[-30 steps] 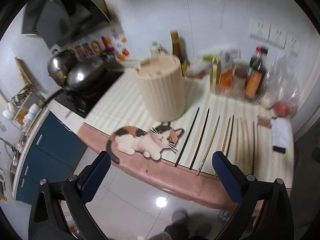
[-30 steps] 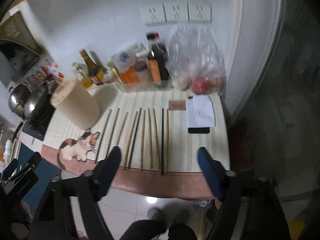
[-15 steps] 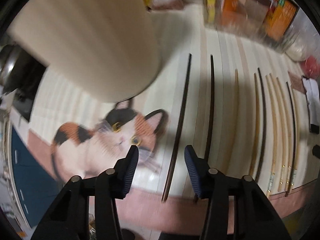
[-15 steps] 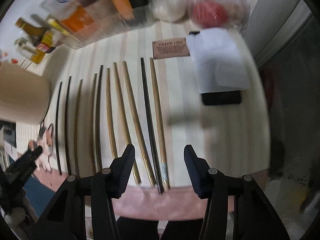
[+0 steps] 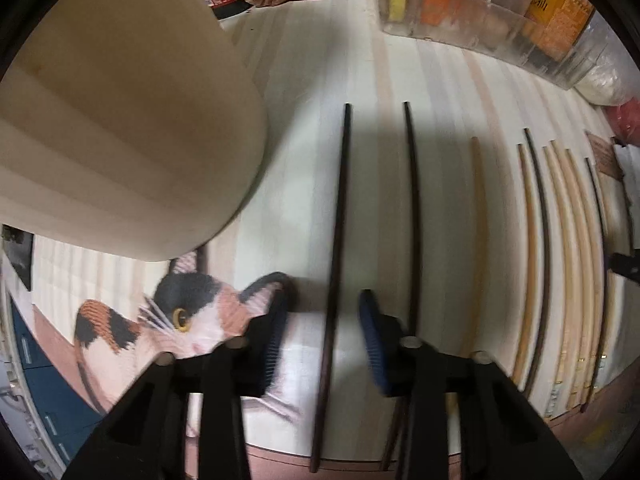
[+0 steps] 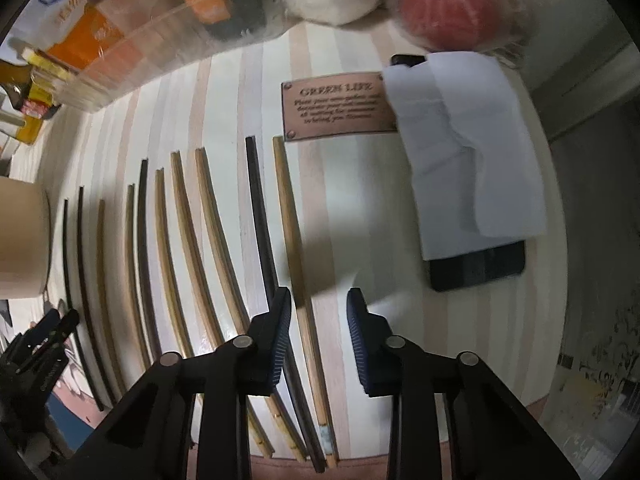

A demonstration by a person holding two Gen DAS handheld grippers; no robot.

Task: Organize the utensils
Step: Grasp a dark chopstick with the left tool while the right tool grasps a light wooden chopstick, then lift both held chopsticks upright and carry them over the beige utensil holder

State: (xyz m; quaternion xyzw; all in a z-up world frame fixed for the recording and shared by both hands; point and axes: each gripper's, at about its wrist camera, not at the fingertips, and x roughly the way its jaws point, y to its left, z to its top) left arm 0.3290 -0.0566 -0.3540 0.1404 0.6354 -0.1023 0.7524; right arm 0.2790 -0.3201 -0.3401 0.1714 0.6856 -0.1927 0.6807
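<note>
Several chopsticks, dark and light wood, lie side by side on the striped mat point(image 5: 304, 128). My left gripper point(image 5: 324, 340) is open and low over the mat, its jaws on either side of the leftmost dark chopstick point(image 5: 338, 240). A second dark chopstick point(image 5: 414, 208) lies just right of it. The beige ribbed holder point(image 5: 120, 120) stands close at the left. My right gripper point(image 6: 316, 332) is open, its jaws on either side of the rightmost light chopstick point(image 6: 292, 232), next to a black chopstick point(image 6: 262, 216).
A cat picture point(image 5: 168, 320) is on the mat's front left. A clear tray of sauce bottles point(image 5: 480, 12) stands at the back. A brown plaque point(image 6: 340, 108), white paper point(image 6: 468, 148) over a black phone point(image 6: 480, 268) lie at the right. The mat's front edge is near.
Both grippers have come down and forward to the mat and narrowed. The left one now straddles the leftmost dark chopstick, the right one the rightmost light chopstick.
</note>
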